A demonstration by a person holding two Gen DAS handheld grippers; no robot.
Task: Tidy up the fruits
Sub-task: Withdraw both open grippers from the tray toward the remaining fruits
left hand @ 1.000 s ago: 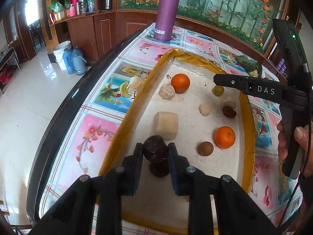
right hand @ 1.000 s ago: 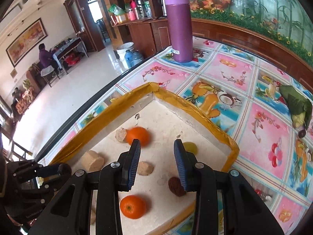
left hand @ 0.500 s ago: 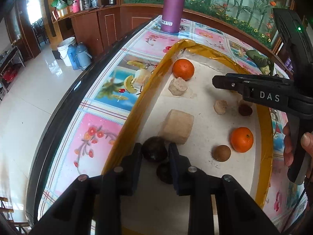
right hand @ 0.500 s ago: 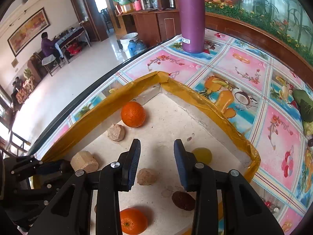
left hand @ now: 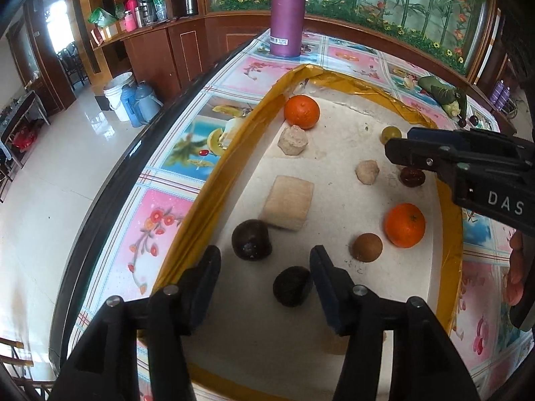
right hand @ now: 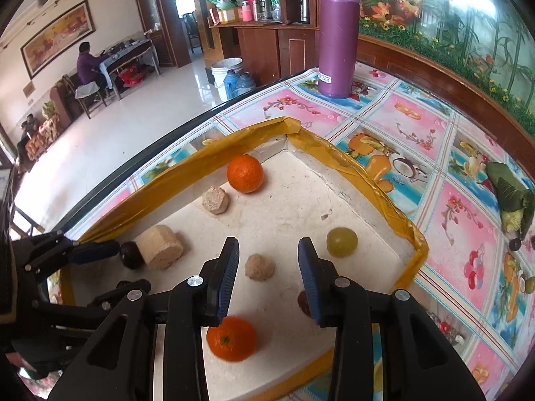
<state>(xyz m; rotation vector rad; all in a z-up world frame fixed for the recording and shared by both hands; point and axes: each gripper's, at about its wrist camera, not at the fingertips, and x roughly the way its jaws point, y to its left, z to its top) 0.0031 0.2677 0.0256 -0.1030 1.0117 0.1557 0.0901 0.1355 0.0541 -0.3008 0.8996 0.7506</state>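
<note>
My left gripper (left hand: pixel 264 267) has just opened its fingers, leaving the dark fruit (left hand: pixel 251 239) free beside the tan block (left hand: pixel 288 202) at lower left of the tray (left hand: pixel 214 180), grouped by its twin, while my right gripper (right hand: pixel 267 260) hovers part-open, empty.

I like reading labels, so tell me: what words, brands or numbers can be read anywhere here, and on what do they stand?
"DAS": white letters on the black right gripper, seen from the left wrist.
White sticker on the tall purple plastic flask: print too small to read.
Framed painting on the far wall: no legible writing.
Nothing else carries readable text.
</note>
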